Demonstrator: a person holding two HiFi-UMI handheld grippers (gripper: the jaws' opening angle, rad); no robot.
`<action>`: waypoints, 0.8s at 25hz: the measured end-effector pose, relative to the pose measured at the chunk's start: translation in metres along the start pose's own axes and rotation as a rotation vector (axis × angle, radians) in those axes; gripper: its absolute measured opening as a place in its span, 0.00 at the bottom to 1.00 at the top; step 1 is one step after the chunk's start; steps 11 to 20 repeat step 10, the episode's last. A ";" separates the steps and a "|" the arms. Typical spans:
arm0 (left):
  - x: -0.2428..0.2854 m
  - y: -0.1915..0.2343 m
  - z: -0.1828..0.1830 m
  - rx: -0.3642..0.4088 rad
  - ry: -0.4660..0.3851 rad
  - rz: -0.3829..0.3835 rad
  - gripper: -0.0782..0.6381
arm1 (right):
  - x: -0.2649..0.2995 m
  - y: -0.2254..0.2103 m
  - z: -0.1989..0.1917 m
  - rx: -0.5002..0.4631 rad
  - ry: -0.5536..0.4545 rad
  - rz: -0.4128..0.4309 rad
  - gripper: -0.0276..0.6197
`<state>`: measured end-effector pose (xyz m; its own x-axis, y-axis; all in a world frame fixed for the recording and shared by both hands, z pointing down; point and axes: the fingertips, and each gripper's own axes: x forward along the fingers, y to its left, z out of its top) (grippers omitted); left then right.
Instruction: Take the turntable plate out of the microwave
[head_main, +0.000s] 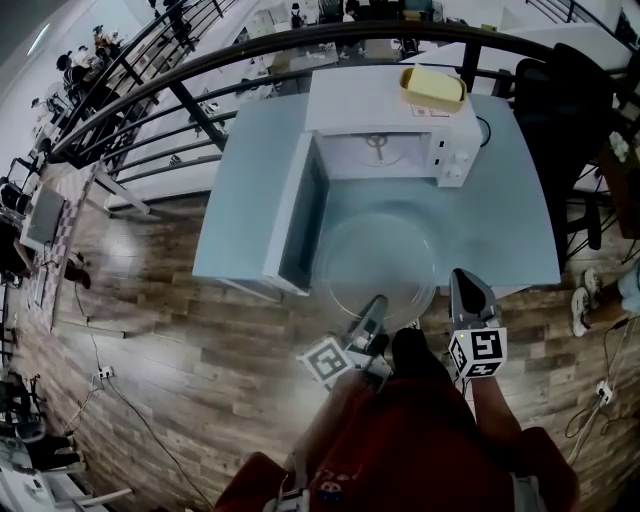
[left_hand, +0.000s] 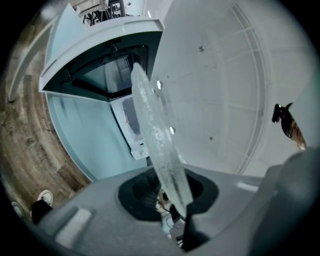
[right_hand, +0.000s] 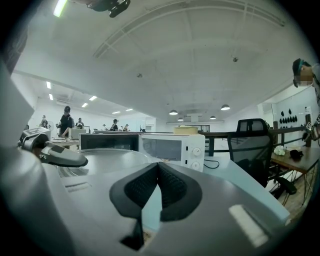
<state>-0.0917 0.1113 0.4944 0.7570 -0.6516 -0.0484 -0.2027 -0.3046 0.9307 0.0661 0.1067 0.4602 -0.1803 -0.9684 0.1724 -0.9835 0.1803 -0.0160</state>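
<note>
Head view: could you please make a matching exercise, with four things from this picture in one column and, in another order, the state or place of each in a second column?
Things
1. clear round glass turntable plate
2. white microwave door
3. yellow rectangular container
4. right claw

States or places
A. shut, with nothing in it
B. on top of the white microwave
C. gripped at its edge by the left claw
D. swung open

Right pairs: 1-C, 2-D, 3-B, 4-A

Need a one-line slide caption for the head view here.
Left gripper grips the glass turntable plate by its near rim before the open microwave; right gripper shut, empty.
</note>
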 end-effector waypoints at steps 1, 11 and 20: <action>0.001 0.000 0.001 0.002 0.000 -0.001 0.19 | 0.001 0.000 0.000 0.000 0.001 -0.001 0.05; 0.003 -0.003 0.002 -0.001 -0.001 -0.018 0.19 | 0.001 -0.002 -0.001 0.002 -0.001 -0.010 0.05; 0.003 -0.003 0.002 -0.001 -0.001 -0.018 0.19 | 0.001 -0.002 -0.001 0.002 -0.001 -0.010 0.05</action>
